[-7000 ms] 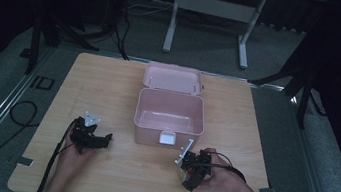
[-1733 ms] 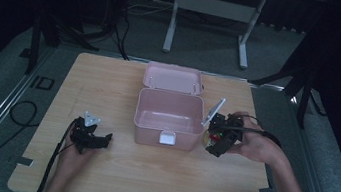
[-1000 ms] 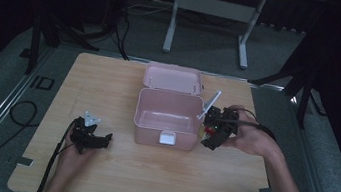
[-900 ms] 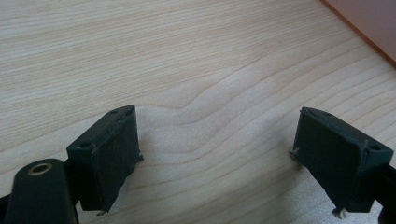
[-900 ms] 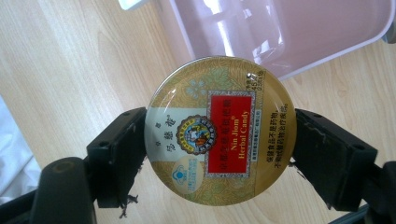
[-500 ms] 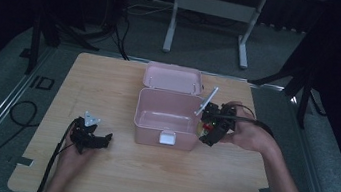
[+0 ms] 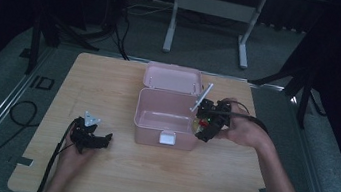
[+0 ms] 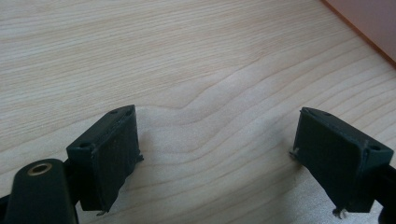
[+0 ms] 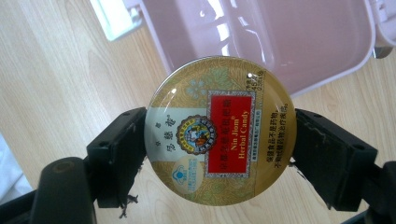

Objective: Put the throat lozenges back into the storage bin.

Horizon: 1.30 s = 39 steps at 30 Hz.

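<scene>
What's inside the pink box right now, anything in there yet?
The pink box looks empty: bare floor in the high view. The candy tin, held by the right gripper, covers the near part of the box in that gripper's view.

Candy tin (image 9: 219, 130): two opposite edges covered by the jaw pads in the right gripper view; small print at its rim too fine to read; in the high view (image 7: 201, 124) a mere red-and-yellow speck, mostly hidden behind the right gripper (image 7: 208, 120). Pink box (image 9: 280, 37): cut off by the top and right edges in the right gripper view; a corner only (image 8: 369, 21) in the left gripper view. Left gripper (image 7: 89, 135): jaw gap too small to judge in the high view. Person: both forearms cut off by the bottom edge.
</scene>
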### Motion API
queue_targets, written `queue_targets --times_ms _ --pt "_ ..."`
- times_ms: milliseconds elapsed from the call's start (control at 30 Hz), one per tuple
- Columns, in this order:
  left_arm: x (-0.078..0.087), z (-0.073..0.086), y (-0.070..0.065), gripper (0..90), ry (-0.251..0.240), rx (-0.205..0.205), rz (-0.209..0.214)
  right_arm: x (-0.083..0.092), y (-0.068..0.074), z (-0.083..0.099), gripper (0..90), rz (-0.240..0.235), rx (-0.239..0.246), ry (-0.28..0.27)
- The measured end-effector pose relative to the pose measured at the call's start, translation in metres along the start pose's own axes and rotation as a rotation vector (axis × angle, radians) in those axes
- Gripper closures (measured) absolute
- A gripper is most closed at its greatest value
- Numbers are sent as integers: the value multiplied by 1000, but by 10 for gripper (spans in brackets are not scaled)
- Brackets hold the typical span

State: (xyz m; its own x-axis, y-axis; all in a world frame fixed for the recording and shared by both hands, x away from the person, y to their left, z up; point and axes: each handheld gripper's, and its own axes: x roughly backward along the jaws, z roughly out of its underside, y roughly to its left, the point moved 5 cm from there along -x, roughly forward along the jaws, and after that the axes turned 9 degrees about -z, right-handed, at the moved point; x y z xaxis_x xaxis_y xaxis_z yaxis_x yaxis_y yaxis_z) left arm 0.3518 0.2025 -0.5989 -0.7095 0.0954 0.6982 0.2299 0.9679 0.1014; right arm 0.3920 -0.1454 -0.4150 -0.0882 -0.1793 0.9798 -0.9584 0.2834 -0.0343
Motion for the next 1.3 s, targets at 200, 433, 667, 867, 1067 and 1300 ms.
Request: queue_targets --times_ms 200,433,667,867,1067,1300 --pt "0 0 0 146 0 0 0 -4 -4 -10 205 -3 -3 2" --pt "0 0 0 146 0 0 0 -9 -8 -20 205 -8 -3 12" --pt "0 0 0 146 0 0 0 -13 -10 -26 205 -5 -6 14" --pt "0 0 0 146 0 1 -1 -16 -10 -29 205 -4 -3 19" --pt "0 0 0 146 -1 1 0 -18 -12 -32 205 -7 -14 14" --pt "0 0 0 146 0 1 0 -17 -13 -34 134 3 -24 -9"
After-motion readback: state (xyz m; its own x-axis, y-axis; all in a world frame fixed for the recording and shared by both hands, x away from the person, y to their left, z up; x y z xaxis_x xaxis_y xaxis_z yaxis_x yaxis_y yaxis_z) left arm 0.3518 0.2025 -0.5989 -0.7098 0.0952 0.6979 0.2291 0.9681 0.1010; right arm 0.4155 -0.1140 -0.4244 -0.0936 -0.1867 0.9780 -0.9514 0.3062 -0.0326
